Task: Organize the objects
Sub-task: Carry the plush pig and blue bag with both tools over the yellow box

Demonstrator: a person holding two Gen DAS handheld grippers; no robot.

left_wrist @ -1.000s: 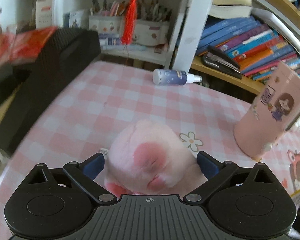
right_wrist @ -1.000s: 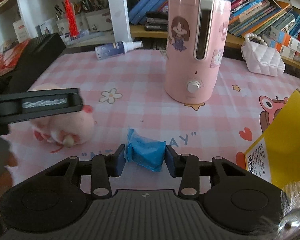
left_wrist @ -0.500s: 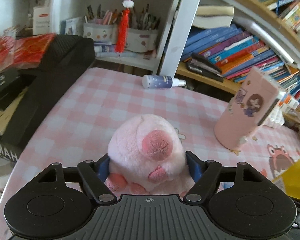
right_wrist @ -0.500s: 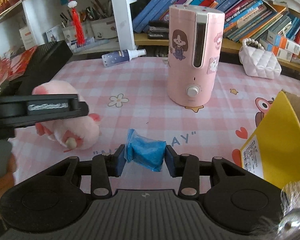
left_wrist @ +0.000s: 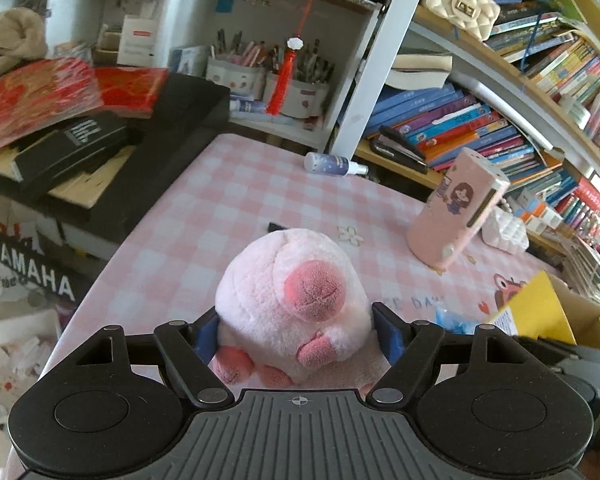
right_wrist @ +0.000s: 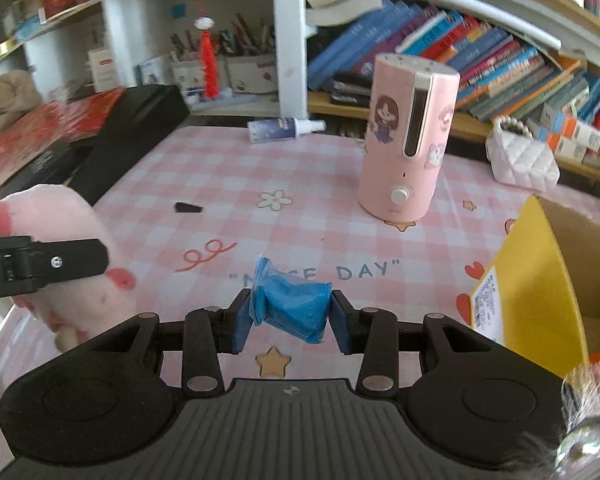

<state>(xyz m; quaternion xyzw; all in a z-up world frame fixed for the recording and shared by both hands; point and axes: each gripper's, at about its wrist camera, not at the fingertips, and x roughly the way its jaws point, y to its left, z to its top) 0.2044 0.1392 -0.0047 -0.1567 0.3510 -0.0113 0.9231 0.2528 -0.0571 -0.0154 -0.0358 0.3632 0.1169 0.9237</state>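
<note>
Plush pig (left_wrist: 296,300): fuzzy pink pile, matt. Blue packet (right_wrist: 294,306): crinkled glossy plastic film. Pink humidifier (right_wrist: 408,140): smooth plastic, slight sheen. Worktop (right_wrist: 300,168): smooth printed checked cover. Yellow box (right_wrist: 540,280): matt cardboard.

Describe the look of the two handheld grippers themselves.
Both the left gripper and right gripper look alike: black plastic bodies with a ribbed grey centre plate bearing a small crosshair mark, two round discs, silver pivot screws, and black fingers with blue pads.
</note>
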